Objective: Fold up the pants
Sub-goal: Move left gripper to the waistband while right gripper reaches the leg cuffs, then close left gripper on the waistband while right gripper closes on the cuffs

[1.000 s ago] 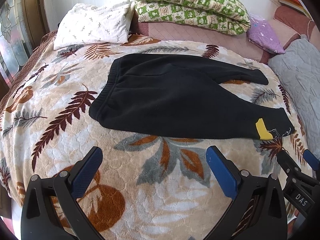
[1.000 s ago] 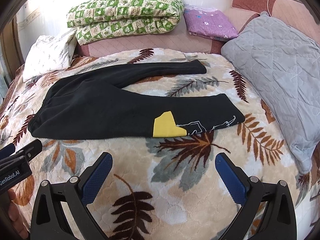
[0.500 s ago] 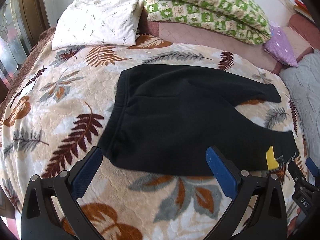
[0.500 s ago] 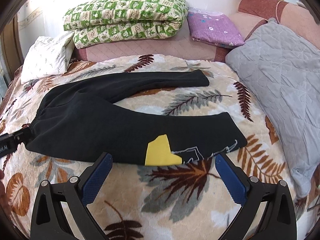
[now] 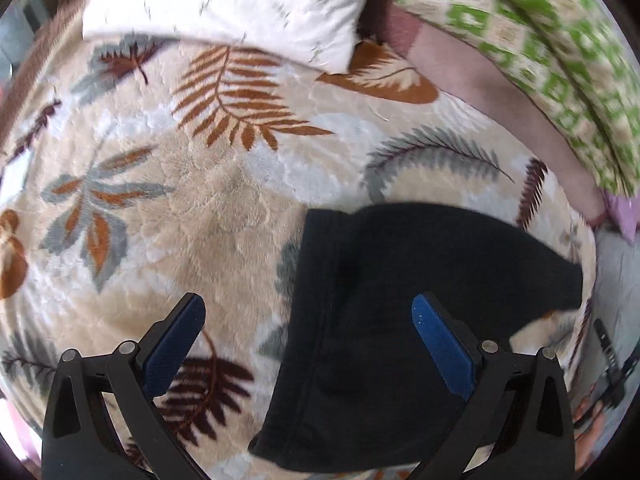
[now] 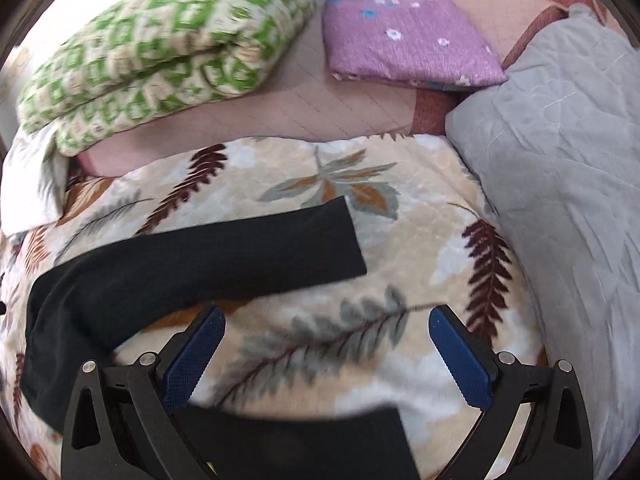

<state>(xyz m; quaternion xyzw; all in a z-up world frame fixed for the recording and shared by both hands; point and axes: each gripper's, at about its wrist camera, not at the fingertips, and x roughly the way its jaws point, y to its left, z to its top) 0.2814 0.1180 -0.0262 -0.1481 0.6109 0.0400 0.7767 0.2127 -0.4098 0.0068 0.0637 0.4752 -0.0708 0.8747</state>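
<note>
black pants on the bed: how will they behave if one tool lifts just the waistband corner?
Probably floppy: the black pants lie limp and flat on the leaf-print blanket, so the rest should sag and trail. The plush blanket may drag on the cloth. The far leg would likely swing or bunch.

The pants (image 5: 400,320) are plain black. The blanket (image 5: 208,208) under them is cream, printed with fern fronds and leaves in rust orange, maroon and grey. The pillow (image 5: 240,4) is white with small grey flecks. The quilt (image 6: 160,52) is checked green and cream. A folded cloth (image 6: 404,36) is purple with small white and blue flowers. The cushion (image 6: 568,184) is plain grey, stitched in diamonds. Both grippers are black with blue pads (image 5: 174,348).
</note>
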